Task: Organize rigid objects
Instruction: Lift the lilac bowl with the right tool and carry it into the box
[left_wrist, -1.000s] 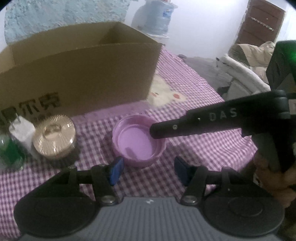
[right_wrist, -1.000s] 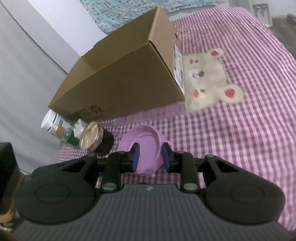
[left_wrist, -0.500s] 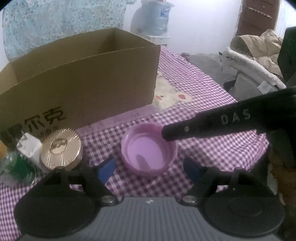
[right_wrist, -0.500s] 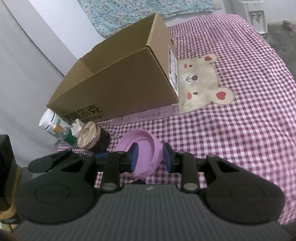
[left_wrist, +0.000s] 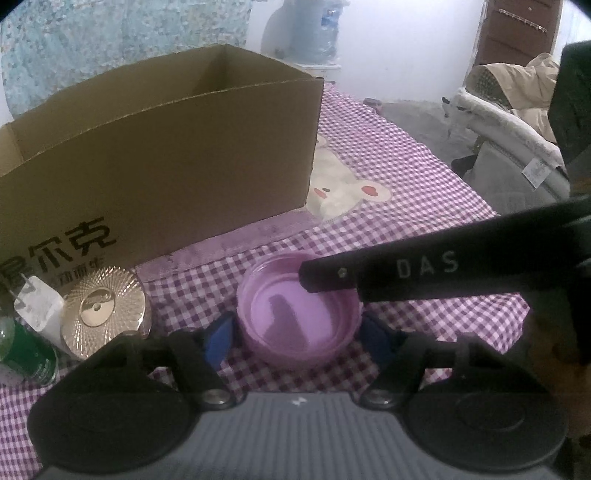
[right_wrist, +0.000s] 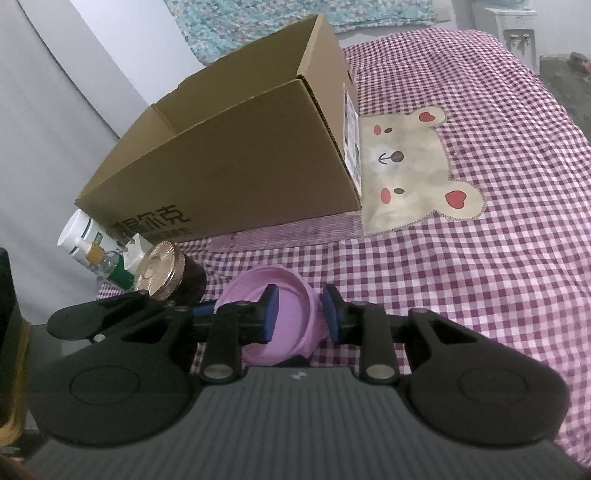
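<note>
**Gripping the purple lid's rim from both sides**

Resting open side up on the checked purple bedspread (right_wrist: 480, 229), just in front of the cardboard box (left_wrist: 159, 158): purple lid (left_wrist: 299, 325). Straddling the lid's right wall, one blue pad inside and one outside, clenched on that rim: right gripper (right_wrist: 298, 314). Seen from the left wrist view as a black finger marked "DAS" reaching over the lid's far right edge. Spread wide around the same lid, blue fingertips (left_wrist: 218, 338) close beside its left and right walls, released, contact unclear: left gripper (left_wrist: 295, 339). Standing to the lid's left: dark jar with a gold ribbed cap (right_wrist: 162, 271), a white charger plug (left_wrist: 35, 308) beside it, a green bottle (left_wrist: 22, 350) nearer the bed's edge, a white bottle (right_wrist: 79, 234) behind, close against the box front. Sewn into the bedspread right of the box: bear patch (right_wrist: 410, 177).
</note>
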